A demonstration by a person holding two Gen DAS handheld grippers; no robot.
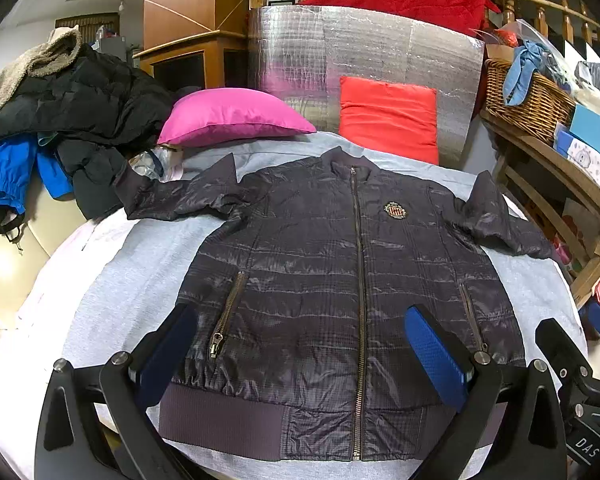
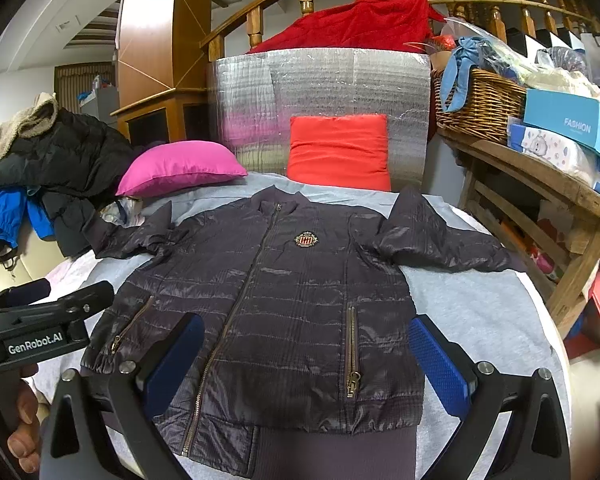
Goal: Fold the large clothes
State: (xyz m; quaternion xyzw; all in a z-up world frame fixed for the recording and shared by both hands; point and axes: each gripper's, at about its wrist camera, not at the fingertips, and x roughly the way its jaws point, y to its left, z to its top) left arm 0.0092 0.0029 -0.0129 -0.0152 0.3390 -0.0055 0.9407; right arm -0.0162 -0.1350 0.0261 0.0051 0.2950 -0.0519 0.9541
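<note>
Both claws hang wide open and empty over the near hem: the left claw (image 1: 300,360) by the zip, the right claw (image 2: 308,364) by its pocket side. The jacket (image 1: 340,280) lies flat ahead, its length running away from them, sleeves spread sideways.

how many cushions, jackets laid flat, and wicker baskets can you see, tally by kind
cushions: 2, the pink cushion and the red cushion
jackets laid flat: 1, the dark jacket on the grey sheet
wicker baskets: 1, the basket
total: 4
</note>
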